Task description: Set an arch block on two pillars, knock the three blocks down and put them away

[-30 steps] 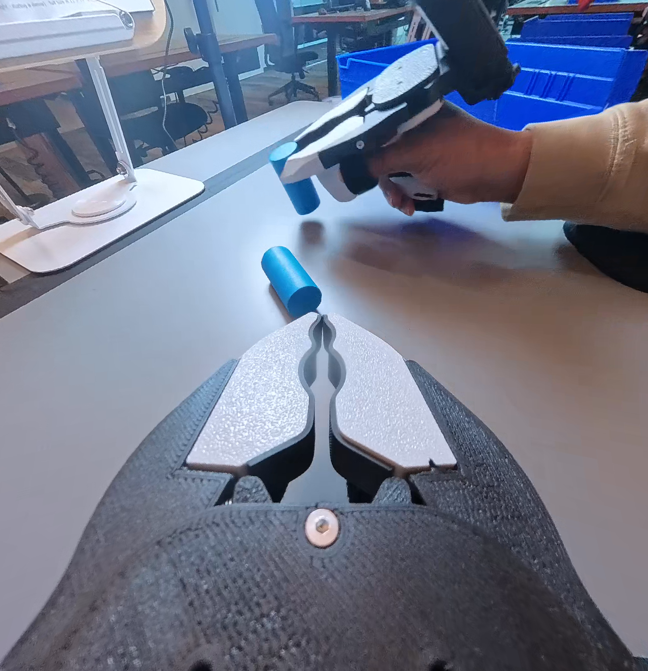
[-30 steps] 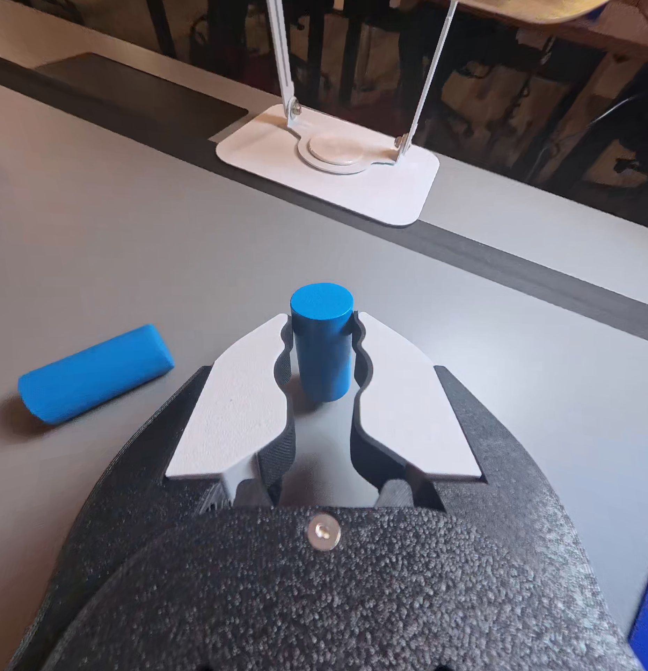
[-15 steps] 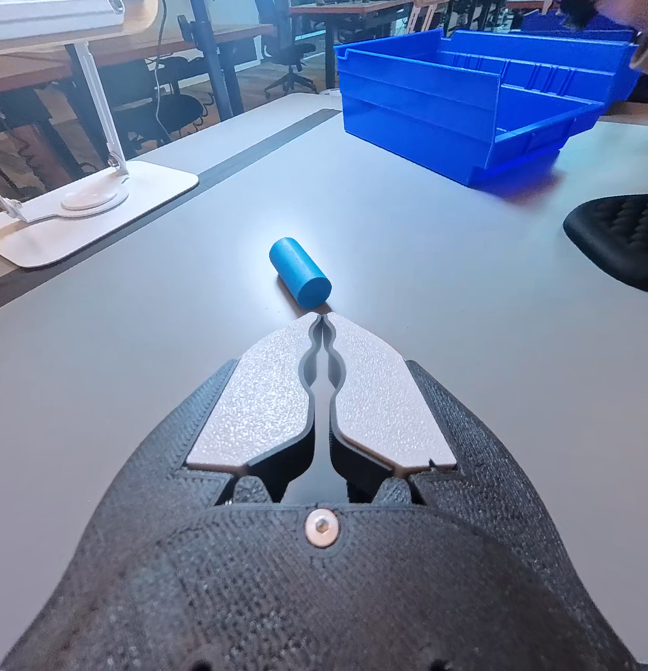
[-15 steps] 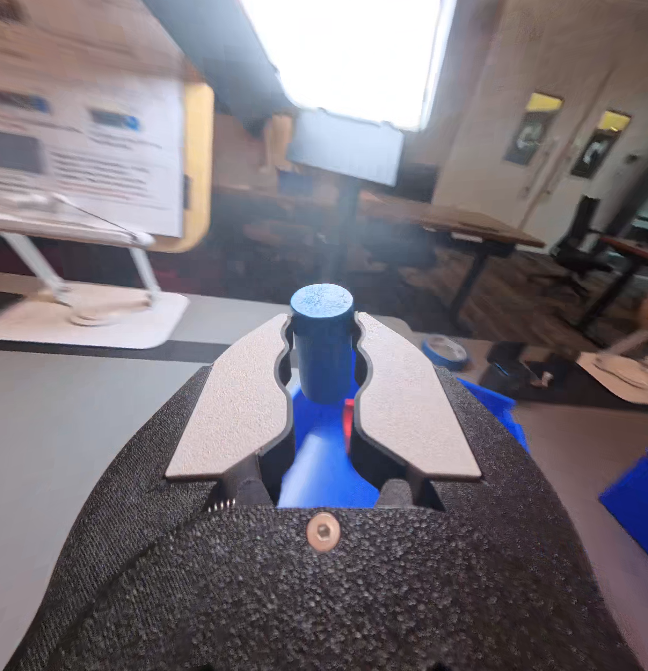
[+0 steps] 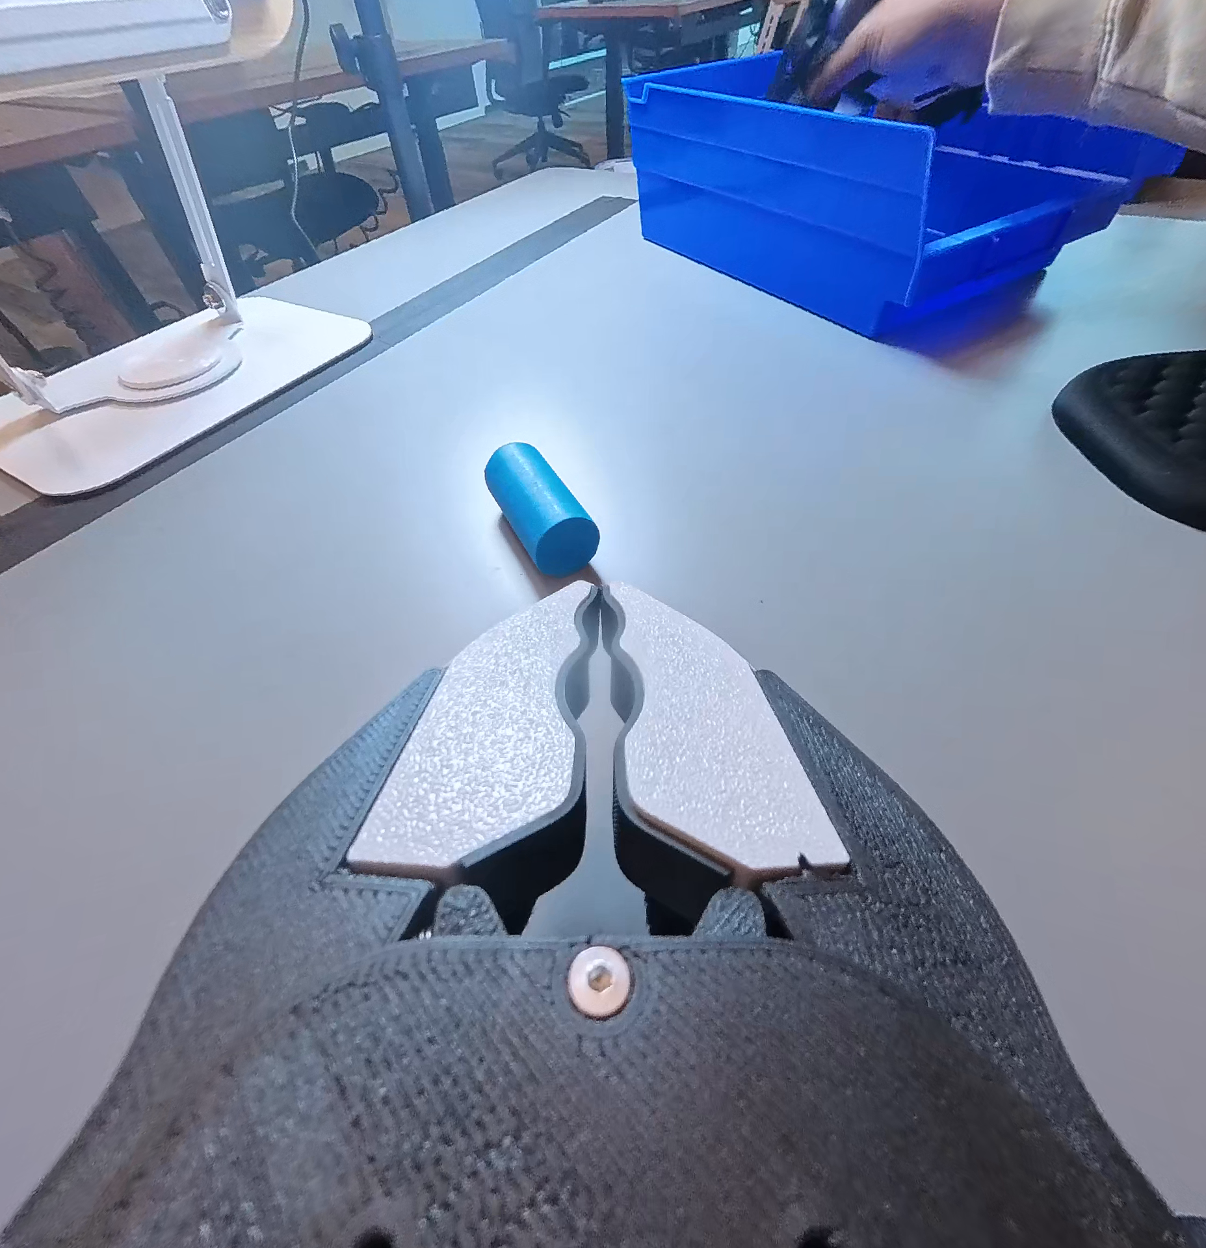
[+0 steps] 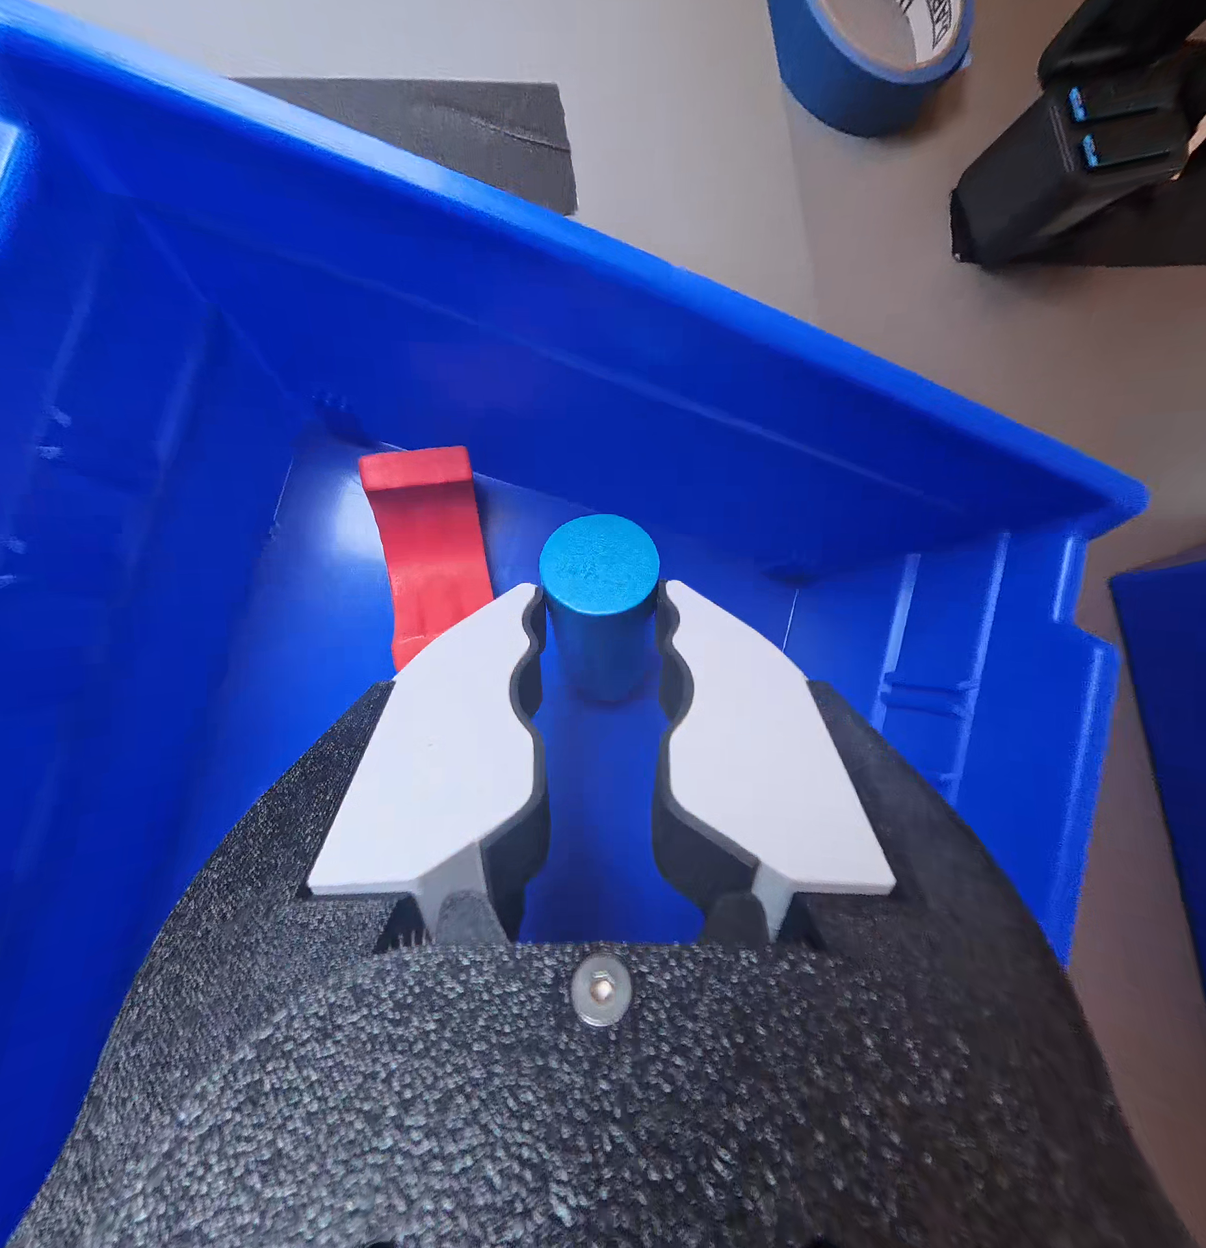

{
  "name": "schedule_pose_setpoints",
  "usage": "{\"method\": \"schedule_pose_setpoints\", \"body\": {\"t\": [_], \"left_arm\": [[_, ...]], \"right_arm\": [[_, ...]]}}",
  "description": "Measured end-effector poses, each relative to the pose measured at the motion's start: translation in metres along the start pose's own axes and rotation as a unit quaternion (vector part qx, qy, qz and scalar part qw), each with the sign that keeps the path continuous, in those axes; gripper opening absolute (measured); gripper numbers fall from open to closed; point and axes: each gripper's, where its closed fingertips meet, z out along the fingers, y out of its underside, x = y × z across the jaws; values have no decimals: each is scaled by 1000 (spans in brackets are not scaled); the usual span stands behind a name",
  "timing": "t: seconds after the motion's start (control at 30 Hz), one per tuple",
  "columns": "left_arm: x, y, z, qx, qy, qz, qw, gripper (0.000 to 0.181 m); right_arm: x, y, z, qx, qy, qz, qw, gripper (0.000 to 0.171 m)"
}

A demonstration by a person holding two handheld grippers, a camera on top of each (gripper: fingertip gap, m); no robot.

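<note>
Two blue pillars show across the views, one in each. From the left wrist, the left gripper (image 5: 600, 589) sits low over the grey table (image 5: 856, 608), its jaws pressed together with nothing between them. Just past the tips a pillar (image 5: 541, 518) lies on its side, its flat end turned toward the camera. A white stand base (image 5: 168, 385) rests at the table's far left edge, and a blue bin (image 5: 856, 202) stands at the far right. A hand (image 5: 904, 40) in a beige sleeve reaches into that bin, blurred. A black textured pad (image 5: 1154, 432) pokes in from the right edge.

From the right wrist, the right gripper (image 6: 598, 594) points down into the bin (image 6: 586, 324) and pinches the second pillar (image 6: 598, 601) upright between its tips, round end toward the camera. A red arch (image 6: 428, 540) lies on the bin floor just left of that pillar, partly hidden by the left finger. Beyond the bin wall lie a roll of blue tape (image 6: 850, 74), whose inner printing is too cut off to read, and a black device (image 6: 1086, 162) with blue ports.
</note>
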Motion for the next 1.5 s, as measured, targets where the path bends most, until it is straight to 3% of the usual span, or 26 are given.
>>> {"method": "schedule_pose_setpoints", "body": {"t": [0.1, 0.2, 0.33, 0.43, 0.53, 0.67, 0.8, 0.87, 0.9, 1.0, 1.13, 1.23, 1.33, 1.43, 1.5], "left_arm": [[0, 0, 0, -1, 2, 2, 1000, 0], [1, 0, 0, -1, 5, 2, 1000, 0], [2, 0, 1, -2, 7, 4, 1000, 0], [2, 0, 1, -2, 5, 6, 1000, 0], [1, 0, 1, -2, 0, 6, 1000, 0], [-3, -3, -2, 4, -13, 13, 1000, 0], [-4, -6, -4, 8, -20, 32, 999, 0], [-1, -6, -2, 5, -17, 42, 999, 0], [0, -4, -1, 1, -15, 47, 999, 0], [3, 0, 1, -9, -12, 59, 998, 0], [2, -3, -1, -5, -17, 64, 998, 0], [2, 1, 2, -11, -15, 63, 998, 0], [2, 6, 4, -21, -17, 66, 997, 0], [1, 4, 2, -17, -20, 60, 998, 0], [0, 4, 2, -16, -20, 55, 998, 0]], "right_arm": [[6, -15, -1, 26, 23, -1, 999, 42], [-11, -54, -31, 141, -11, 6, 990, 46], [-79, -96, -107, 284, -95, -29, 954, 45], [-156, -102, -171, 346, -148, -107, 920, 44], [-253, -72, -209, 320, -240, -182, 898, 43], [-370, 25, -205, 153, -375, -302, 863, 75], [-410, 88, -170, 98, -348, -416, 835, 90], [-419, 97, -151, 91, -327, -430, 837, 86], [-420, 96, -143, 96, -307, -441, 838, 66], [-421, 92, -148, 105, -307, -462, 826, 66], [-384, 51, -202, 177, -306, -452, 819, 66], [-311, -6, -218, 222, -250, -388, 859, 67], [-205, -56, -196, 224, -143, -295, 918, 67], [-98, -78, -159, 221, -56, -153, 962, 67], [-47, -67, -125, 193, -26, -75, 978, 67]]}}
